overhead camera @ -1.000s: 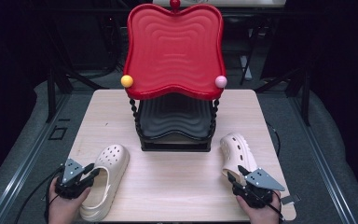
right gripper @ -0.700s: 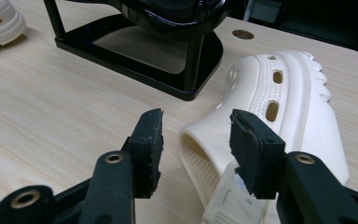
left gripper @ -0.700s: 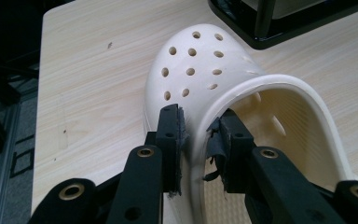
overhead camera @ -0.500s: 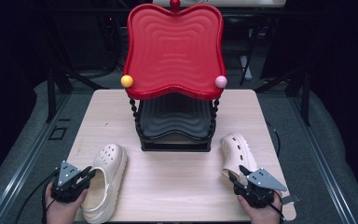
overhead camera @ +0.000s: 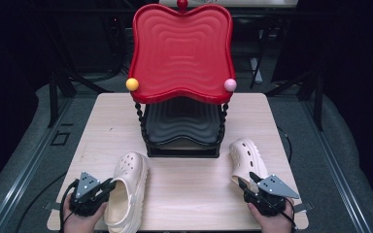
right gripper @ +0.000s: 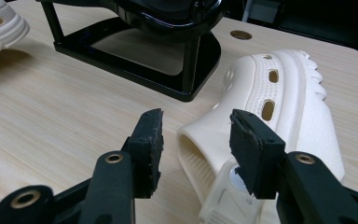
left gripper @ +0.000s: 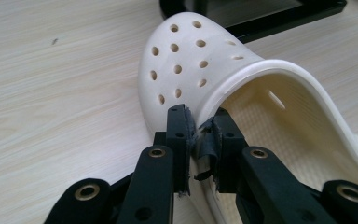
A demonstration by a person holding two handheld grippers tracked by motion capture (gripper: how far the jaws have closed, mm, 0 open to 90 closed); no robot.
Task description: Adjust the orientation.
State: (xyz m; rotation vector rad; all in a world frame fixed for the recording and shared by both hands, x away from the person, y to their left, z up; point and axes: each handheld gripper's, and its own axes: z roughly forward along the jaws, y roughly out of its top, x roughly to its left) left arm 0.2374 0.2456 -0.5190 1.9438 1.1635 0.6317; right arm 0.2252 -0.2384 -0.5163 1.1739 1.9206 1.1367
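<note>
Pinching the left clog's (left gripper: 242, 121) rim, the left gripper (left gripper: 199, 135) is clamped; the right gripper (right gripper: 196, 140) gapes just behind the right clog's (right gripper: 279, 121) heel (toe pointing away) on the surface (overhead camera: 194, 189).

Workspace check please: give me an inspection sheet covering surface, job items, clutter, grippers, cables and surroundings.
Surface: pale wood-grain table, a few small dark specks.
Job's things: two cream perforated foam clogs; left clog upright, right clog lying on its side.
Clutter: two-tier stand, red wavy top tray, black lower tray.
Grippers: left gripper shut on left clog's opening rim; right gripper open, fingers either side of right clog's heel end.
Cables: black cable by the table's right edge.
Surroundings: dark, grey floor.
</note>
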